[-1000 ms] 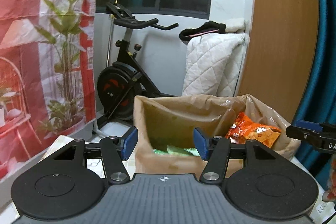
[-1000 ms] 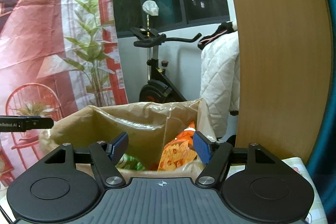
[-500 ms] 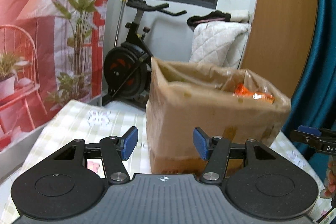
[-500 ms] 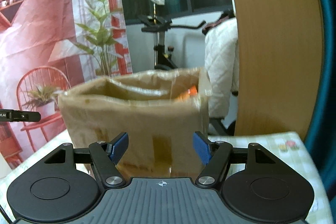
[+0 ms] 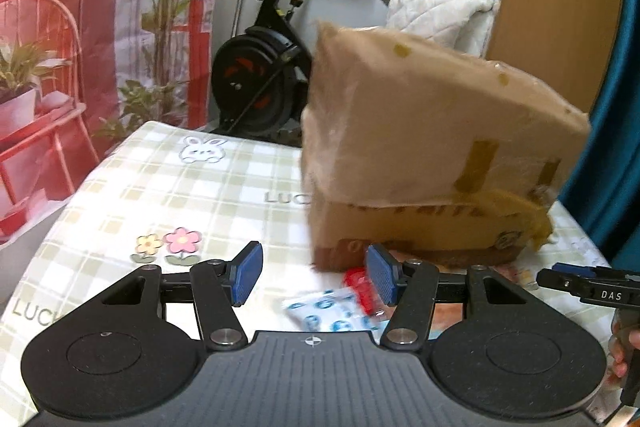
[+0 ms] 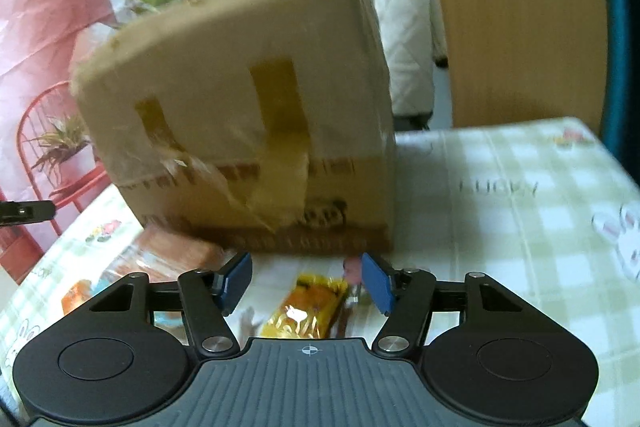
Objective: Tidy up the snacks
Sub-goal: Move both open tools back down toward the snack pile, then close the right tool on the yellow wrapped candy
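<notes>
background: exercise bike | white quilt | red plant-print backdrop | wooden panel

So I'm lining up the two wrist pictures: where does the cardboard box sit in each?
Left wrist view: the cardboard box fills the centre right, standing on the checked tablecloth.
Right wrist view: the cardboard box fills the centre left.
Shared landmark: the white quilted blanket behind the box.

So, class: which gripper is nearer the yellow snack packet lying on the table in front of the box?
Right. The right gripper hangs just above the yellow snack packet, jaws closing but not touching it. The left gripper is off to the side, over a blue-and-white packet.
</notes>
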